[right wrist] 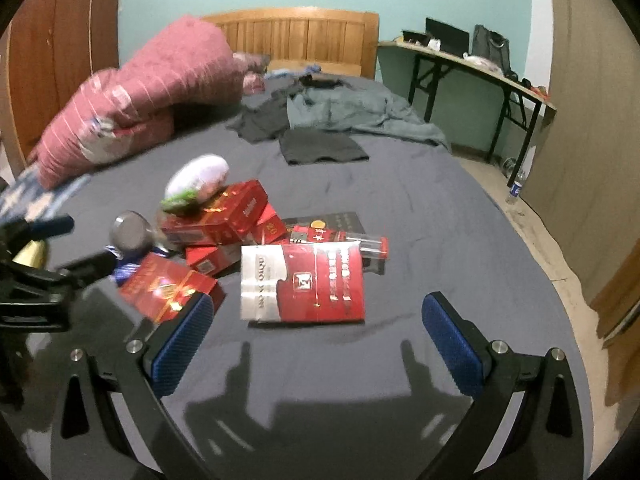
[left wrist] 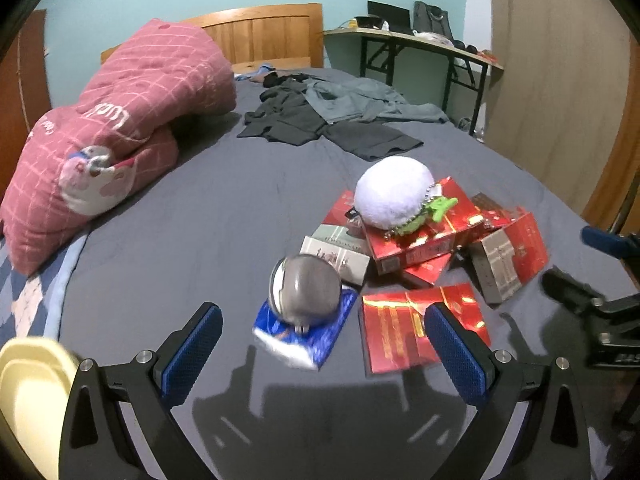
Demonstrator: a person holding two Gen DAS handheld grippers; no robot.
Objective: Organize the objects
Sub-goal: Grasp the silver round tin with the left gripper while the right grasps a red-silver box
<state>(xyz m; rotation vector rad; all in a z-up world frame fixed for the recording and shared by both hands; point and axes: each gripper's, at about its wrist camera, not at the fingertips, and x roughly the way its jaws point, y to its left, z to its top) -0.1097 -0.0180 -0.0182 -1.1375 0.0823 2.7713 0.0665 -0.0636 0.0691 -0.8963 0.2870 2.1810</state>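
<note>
Left wrist view is showing the left gripper (left wrist: 322,344) hovering with jaws wide apart and empty, a grey metal ball (left wrist: 306,292) resting on a blue packet (left wrist: 312,334) just ahead between them. Right wrist view is showing the right gripper (right wrist: 318,330), equally spread and empty, facing a red-and-white box (right wrist: 304,282) lying ahead between its jaws, probably lining up for sorting the red boxes (right wrist: 224,220) heaped beyond on the bed (right wrist: 440,220).

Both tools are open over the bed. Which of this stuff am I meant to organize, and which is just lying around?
Likely part of the job:
- red boxes
- red-and-white box
- white plush ball with green keychain
- grey ball on blue packet

Probably just lying about:
- pink quilt
- dark clothes
- desk clutter
- yellow item at the frame edge (unclear)
</note>
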